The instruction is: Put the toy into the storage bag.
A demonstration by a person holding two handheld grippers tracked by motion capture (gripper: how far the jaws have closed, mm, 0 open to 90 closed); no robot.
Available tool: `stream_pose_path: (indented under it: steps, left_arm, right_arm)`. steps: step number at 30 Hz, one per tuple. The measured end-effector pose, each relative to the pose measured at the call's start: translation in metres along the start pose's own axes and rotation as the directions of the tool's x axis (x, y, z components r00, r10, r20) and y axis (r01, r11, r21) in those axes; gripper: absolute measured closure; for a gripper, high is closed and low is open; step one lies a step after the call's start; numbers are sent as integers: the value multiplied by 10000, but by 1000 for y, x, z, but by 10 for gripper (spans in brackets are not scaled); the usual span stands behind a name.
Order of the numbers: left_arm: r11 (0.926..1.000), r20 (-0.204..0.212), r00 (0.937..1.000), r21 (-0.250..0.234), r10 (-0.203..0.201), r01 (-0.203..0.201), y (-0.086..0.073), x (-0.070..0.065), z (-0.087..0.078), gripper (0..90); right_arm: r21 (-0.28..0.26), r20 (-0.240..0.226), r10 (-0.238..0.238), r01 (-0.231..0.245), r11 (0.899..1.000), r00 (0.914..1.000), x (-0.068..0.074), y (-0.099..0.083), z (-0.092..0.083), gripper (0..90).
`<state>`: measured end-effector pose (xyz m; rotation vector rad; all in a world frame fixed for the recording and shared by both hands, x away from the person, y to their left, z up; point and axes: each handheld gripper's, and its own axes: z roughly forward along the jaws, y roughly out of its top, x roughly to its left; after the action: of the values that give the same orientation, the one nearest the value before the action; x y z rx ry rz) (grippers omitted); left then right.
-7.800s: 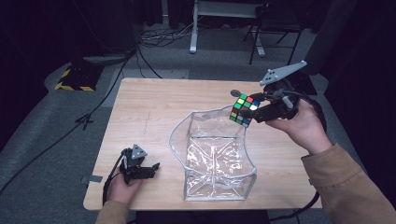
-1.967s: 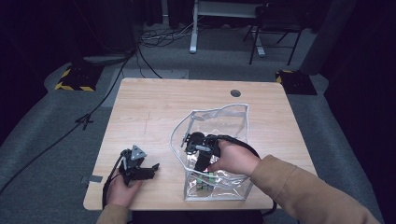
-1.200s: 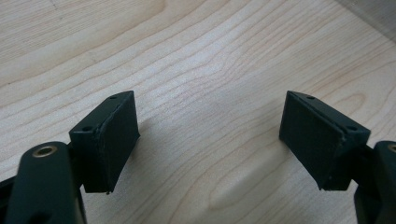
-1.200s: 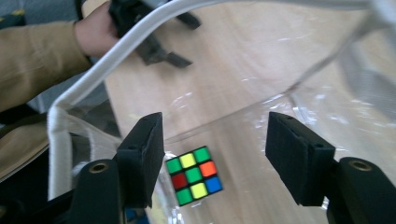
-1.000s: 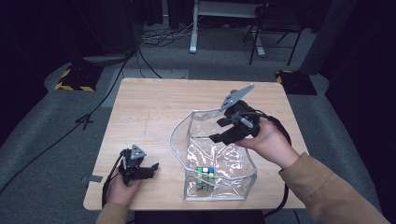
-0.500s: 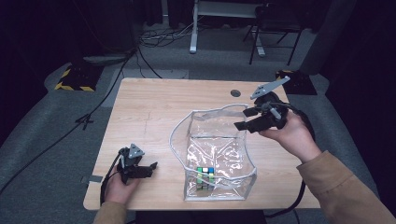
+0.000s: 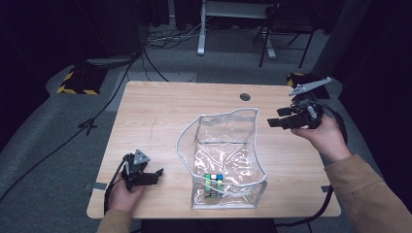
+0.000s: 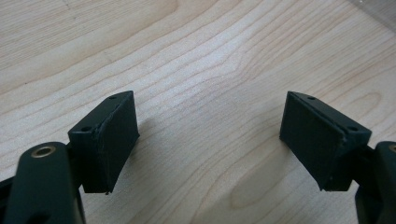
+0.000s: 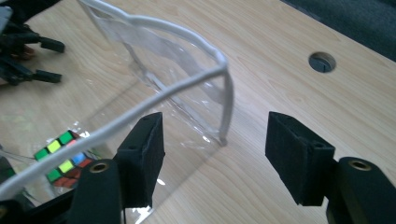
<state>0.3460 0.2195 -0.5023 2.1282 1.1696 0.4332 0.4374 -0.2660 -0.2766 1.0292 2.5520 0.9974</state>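
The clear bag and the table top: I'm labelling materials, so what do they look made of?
The clear bag looks like soft transparent plastic, probably vinyl, glossy and creased, with white piping along its rim; the Rubik's cube shows through its wall. The table looks like light wood or a wood-grain laminate, matt; grain lines run across it.

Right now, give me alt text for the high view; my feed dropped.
A puzzle cube lies inside a clear plastic bag on a wooden table. The right gripper hovers open beside the bag; the left gripper rests open near the table's front-left corner.
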Motion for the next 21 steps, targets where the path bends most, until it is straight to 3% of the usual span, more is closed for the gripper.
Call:
stream_pose_path:
  steps: [7, 16, 21]
  left_arm:
    - [10000, -100, 9999, -17, -80, 79, 1, -1, 0, 194]
    - [10000, -91, 9999, -30, -89, 89, 1, -1, 1, 194]
    - [10000, -106, 9999, -15, -70, 70, 1, 0, 0, 194]
  right_arm:
    - [346, 618, 267, -289, 9990, 9977, -19, -12, -4, 375]
    - [550, 645, 485, -521, 9971, 9967, -35, -32, 5, 371]
    - [771, 742, 864, -921, 9928, 9935, -43, -47, 15, 371]
